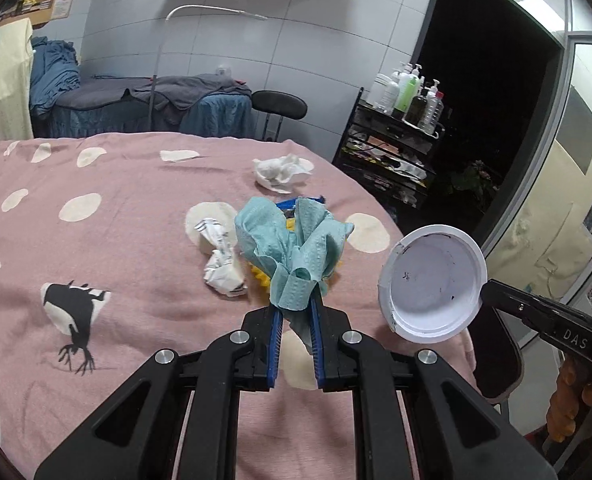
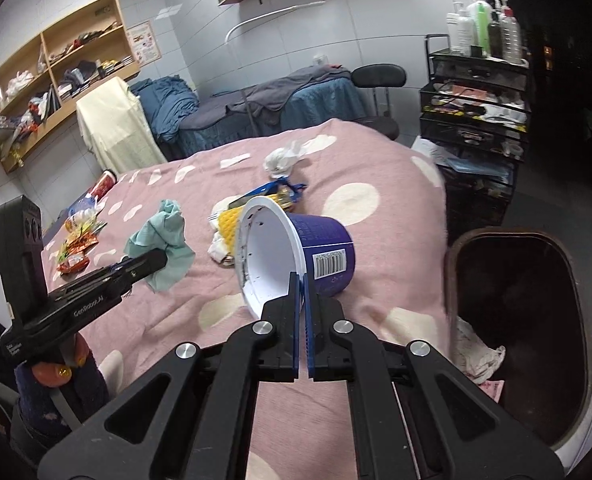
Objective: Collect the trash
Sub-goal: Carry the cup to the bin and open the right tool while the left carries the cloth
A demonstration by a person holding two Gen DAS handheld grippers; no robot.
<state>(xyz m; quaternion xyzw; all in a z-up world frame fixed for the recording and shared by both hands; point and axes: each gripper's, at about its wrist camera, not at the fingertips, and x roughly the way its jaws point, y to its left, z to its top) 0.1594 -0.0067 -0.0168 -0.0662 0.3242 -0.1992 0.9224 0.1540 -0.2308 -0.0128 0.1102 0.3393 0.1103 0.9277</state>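
Note:
My left gripper (image 1: 296, 300) is shut on a crumpled teal paper towel (image 1: 292, 246), held above the pink spotted bed cover (image 1: 116, 248). The same towel (image 2: 162, 240) hangs from that gripper (image 2: 160, 259) in the right wrist view. My right gripper (image 2: 300, 280) is shut on the rim of a blue cup with a white inside (image 2: 296, 252), tilted on its side in the air. The cup (image 1: 431, 284) also shows at the right of the left wrist view. On the cover lie a white crumpled tissue (image 1: 282, 172), a printed paper wad (image 1: 222, 264) and a yellow and blue wrapper (image 2: 264, 200).
A dark open bin (image 2: 515, 320) stands on the floor right of the bed, with a white rag (image 2: 477, 354) at its rim. Snack wrappers (image 2: 76, 248) and a red can (image 2: 104, 186) lie at the bed's far left. A black trolley (image 2: 475, 92) with bottles stands behind.

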